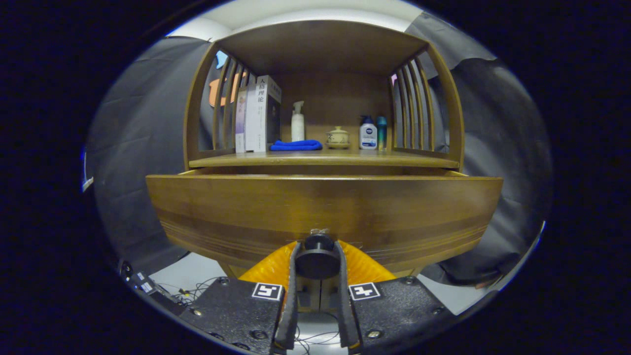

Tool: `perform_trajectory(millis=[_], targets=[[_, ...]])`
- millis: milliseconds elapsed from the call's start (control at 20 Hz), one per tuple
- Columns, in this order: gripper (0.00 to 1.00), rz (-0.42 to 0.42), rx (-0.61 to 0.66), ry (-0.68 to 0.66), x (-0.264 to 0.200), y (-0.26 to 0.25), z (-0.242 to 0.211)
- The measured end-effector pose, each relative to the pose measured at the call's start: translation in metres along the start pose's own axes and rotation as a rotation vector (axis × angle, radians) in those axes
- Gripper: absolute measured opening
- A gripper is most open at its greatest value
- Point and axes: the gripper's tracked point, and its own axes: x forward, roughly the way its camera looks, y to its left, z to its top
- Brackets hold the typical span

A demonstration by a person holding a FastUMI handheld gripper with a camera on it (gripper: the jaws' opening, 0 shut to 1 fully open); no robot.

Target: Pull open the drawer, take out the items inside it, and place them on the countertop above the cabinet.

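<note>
Both fingers of the gripper clamp the drawer knob; the drawer stands partly open below the countertop.

Wooden countertop carries books, blue cloth, pump bottle, lidded jar — plus 2 bottles at right.

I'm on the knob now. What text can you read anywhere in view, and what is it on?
"人格理论": front of the white book on the shelf.
Blue-capped bottle: label too small to read.
Purple book beside the white one: print too blurred to read.
Square markers on the gripper, whose fingers clamp the drawer knob: patterns, no words.
</note>
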Motion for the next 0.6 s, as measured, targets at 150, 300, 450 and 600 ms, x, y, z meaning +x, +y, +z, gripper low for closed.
perform_trajectory(millis=[150,300,450,600], targets=[[0.36,0.007,0.002,0.001,-0.018,0.0,-0.006],[0.36,0.016,-0.005,0.001,-0.036,0.001,-0.011],[0.36,0.022,-0.013,0.002,-0.049,0.003,-0.015],[0.36,0.028,-0.019,0.004,-0.064,0.003,-0.018]])
